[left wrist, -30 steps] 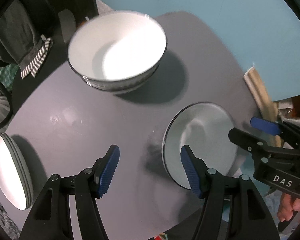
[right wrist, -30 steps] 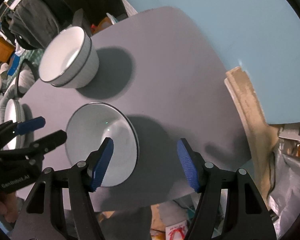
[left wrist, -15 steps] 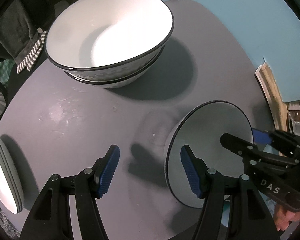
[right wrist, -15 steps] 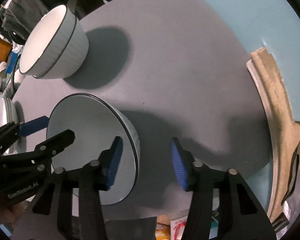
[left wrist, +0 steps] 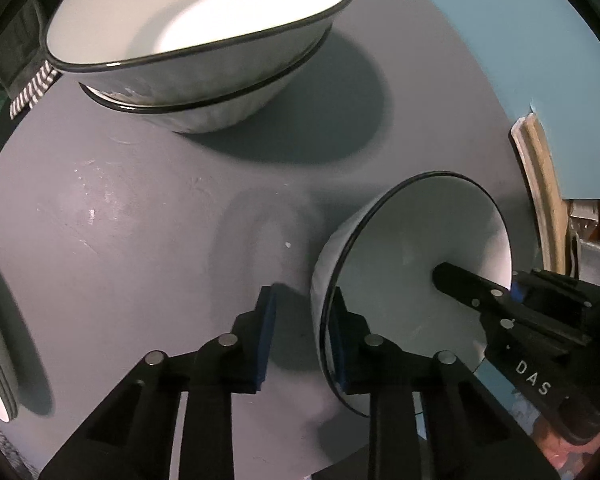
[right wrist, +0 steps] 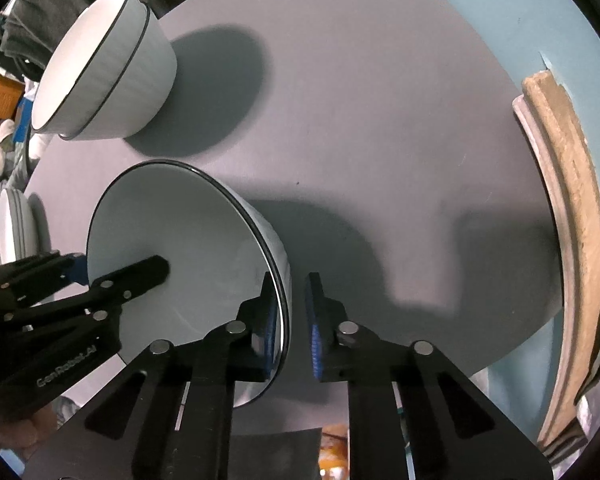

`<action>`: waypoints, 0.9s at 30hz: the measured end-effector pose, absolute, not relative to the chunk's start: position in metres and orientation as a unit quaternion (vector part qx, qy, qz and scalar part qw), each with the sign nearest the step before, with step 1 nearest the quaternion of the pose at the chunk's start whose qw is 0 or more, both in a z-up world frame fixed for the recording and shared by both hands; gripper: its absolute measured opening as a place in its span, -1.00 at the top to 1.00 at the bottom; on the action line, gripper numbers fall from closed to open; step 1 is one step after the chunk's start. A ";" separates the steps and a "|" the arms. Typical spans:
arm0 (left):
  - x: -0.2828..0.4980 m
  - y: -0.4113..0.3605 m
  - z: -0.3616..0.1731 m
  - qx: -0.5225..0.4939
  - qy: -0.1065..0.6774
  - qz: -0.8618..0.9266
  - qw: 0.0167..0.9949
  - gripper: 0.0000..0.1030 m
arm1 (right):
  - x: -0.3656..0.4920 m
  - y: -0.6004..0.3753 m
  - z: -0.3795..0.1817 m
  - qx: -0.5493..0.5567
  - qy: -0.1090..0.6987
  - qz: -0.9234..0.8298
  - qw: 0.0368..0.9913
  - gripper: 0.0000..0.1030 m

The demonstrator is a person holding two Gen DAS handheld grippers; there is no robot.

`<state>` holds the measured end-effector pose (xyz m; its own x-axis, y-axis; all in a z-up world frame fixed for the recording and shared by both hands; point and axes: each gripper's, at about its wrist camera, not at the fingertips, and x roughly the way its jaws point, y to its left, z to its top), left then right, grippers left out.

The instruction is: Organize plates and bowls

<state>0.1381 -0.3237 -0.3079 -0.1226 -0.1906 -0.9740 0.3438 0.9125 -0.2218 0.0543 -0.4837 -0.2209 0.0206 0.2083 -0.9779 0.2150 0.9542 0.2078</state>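
A single white bowl [left wrist: 412,280] with a dark rim is found at the near edge of the grey counter [left wrist: 140,240], flanked by both grippers and appearing tilted, though lens distortion may account for part of that. Whether its base is in contact with the counter cannot be told. The left gripper [left wrist: 302,336] is set astride the bowl's left wall, one blue pad inside and one outside; a narrow gap is seen on the outer side, so the jaws are judged nearly clamped but not fully seated on the wall. The right gripper [right wrist: 290,320] is placed likewise on the opposite wall, its pads close on either side of the rim; firm contact cannot be confirmed from either view. Farther back and to the left, a stack of two bowls [left wrist: 204,44] of the same pattern is noted, upright and nested, well apart from the single bowl. At the far left edge of the counter a stack of plates [right wrist: 16,228] is partly visible. Beyond the counter a blue wall [right wrist: 500,20] is noted, and dark clothing [right wrist: 28,32] behind the bowl stack. The step in hand is judged to be the two-handed pickup of the single bowl for nesting on the stack. The next move calls for both grips to be closed fully, the bowl levelled, carried far-left over the stack, and lowered centred into the top bowl.
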 end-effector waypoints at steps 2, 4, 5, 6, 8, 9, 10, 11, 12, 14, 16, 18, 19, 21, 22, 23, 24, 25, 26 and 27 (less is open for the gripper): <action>0.136 -0.323 -0.306 0.055 0.720 -0.209 0.659 0.74 | 0.051 -0.485 -0.220 0.153 0.698 0.001 0.699 0.84; 0.133 -0.327 -0.304 0.060 0.720 -0.213 0.658 0.83 | 0.052 -0.484 -0.219 0.148 0.700 0.003 0.699 0.86; 0.129 -0.330 -0.302 0.069 0.719 -0.212 0.659 0.83 | 0.052 -0.487 -0.218 0.143 0.701 0.003 0.699 0.86; 0.124 -0.332 -0.301 0.073 0.718 -0.211 0.659 0.83 | 0.052 -0.488 -0.217 0.137 0.702 0.003 0.699 0.86; 0.124 -0.330 -0.298 0.071 0.717 -0.212 0.660 0.84 | 0.056 -0.486 -0.218 0.130 0.707 0.002 0.695 0.86; 0.124 -0.330 -0.298 0.069 0.718 -0.212 0.659 0.84 | 0.056 -0.488 -0.217 0.131 0.709 0.002 0.693 0.86; 0.124 -0.329 -0.298 0.068 0.719 -0.212 0.659 0.84 | 0.057 -0.488 -0.217 0.131 0.710 0.002 0.692 0.86; 0.121 -0.328 -0.296 0.069 0.718 -0.211 0.659 0.85 | 0.058 -0.490 -0.216 0.131 0.711 0.002 0.691 0.87; 0.119 -0.328 -0.295 0.072 0.719 -0.210 0.659 0.85 | 0.058 -0.491 -0.215 0.132 0.712 0.001 0.690 0.87; 0.119 -0.328 -0.298 0.075 0.720 -0.210 0.658 0.85 | 0.060 -0.491 -0.214 0.128 0.715 -0.001 0.688 0.87; 0.117 -0.335 -0.301 0.076 0.721 -0.209 0.657 0.85 | 0.062 -0.491 -0.210 0.133 0.717 -0.005 0.684 0.88; 0.118 -0.339 -0.302 0.077 0.721 -0.207 0.657 0.85 | 0.061 -0.489 -0.206 0.135 0.718 -0.007 0.682 0.88; 0.124 -0.342 -0.304 0.077 0.721 -0.205 0.657 0.85 | 0.060 -0.489 -0.204 0.134 0.719 -0.007 0.682 0.88; 0.126 -0.344 -0.298 0.075 0.721 -0.203 0.658 0.85 | 0.058 -0.489 -0.199 0.133 0.719 -0.007 0.682 0.88; 0.125 -0.343 -0.295 0.072 0.720 -0.203 0.659 0.85 | 0.061 -0.489 -0.196 0.132 0.719 -0.007 0.682 0.88; 0.125 -0.343 -0.291 0.072 0.719 -0.205 0.661 0.85 | 0.062 -0.488 -0.193 0.133 0.719 -0.007 0.682 0.88; 0.125 -0.343 -0.287 0.071 0.717 -0.206 0.662 0.84 | 0.062 -0.489 -0.188 0.134 0.718 -0.006 0.683 0.88; 0.125 -0.343 -0.283 0.072 0.714 -0.207 0.665 0.84 | 0.062 -0.492 -0.184 0.134 0.717 -0.006 0.684 0.89; 0.125 -0.343 -0.279 0.073 0.711 -0.207 0.668 0.84 | 0.063 -0.493 -0.179 0.132 0.716 -0.004 0.686 0.89; 0.126 -0.343 -0.275 0.075 0.708 -0.209 0.670 0.84 | 0.063 -0.494 -0.175 0.131 0.715 -0.003 0.687 0.89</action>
